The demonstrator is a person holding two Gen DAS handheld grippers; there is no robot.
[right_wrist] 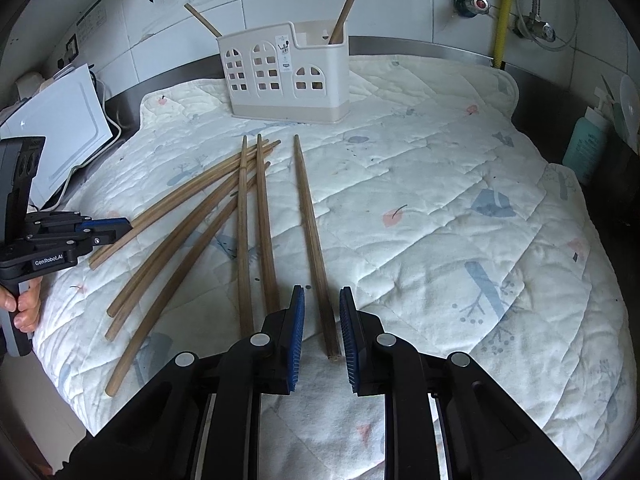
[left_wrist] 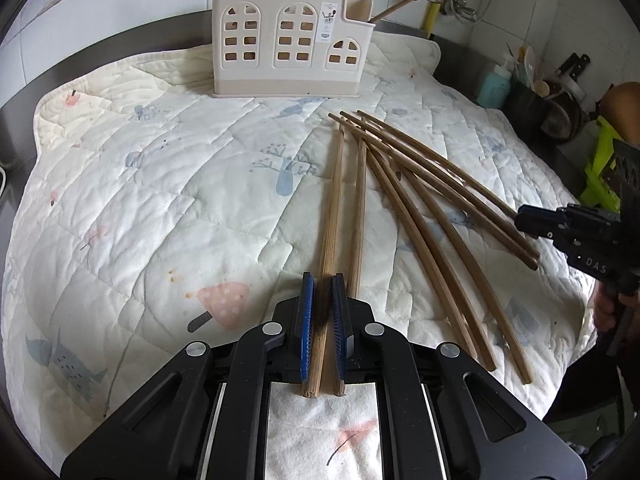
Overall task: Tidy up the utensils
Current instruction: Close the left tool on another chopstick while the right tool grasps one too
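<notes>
While the left gripper (left_wrist: 323,300) is closed narrowly around the thick end of one chopstick (left_wrist: 335,208), the right gripper (right_wrist: 322,320) stands wide, its blue pads (right_wrist: 297,336) either side of a separate chopstick (right_wrist: 314,240) without touching it. Both sticks lie flat on the quilted mat (right_wrist: 440,208) that covers the worktop, their thin ends pointing toward the cream utensil holder (left_wrist: 286,40) at the back. A loose fan of more chopsticks (right_wrist: 180,232) lies between the two grippers, some crossing near their tips. The holder already has a couple of sticks (right_wrist: 350,0) leaning out of it.

I judge the step in hand to be the pick-up: the left has its stick gripped but not visibly lifted, the right is lined up and not yet closed. Next, the right needs to close squarely on the thick end; then each stick must be raised, tipped upright and lowered into a compartment of the holder. The neighbouring stick (left_wrist: 358,216) lies just beside the left's one, so a straight lift should avoid dragging it.
</notes>
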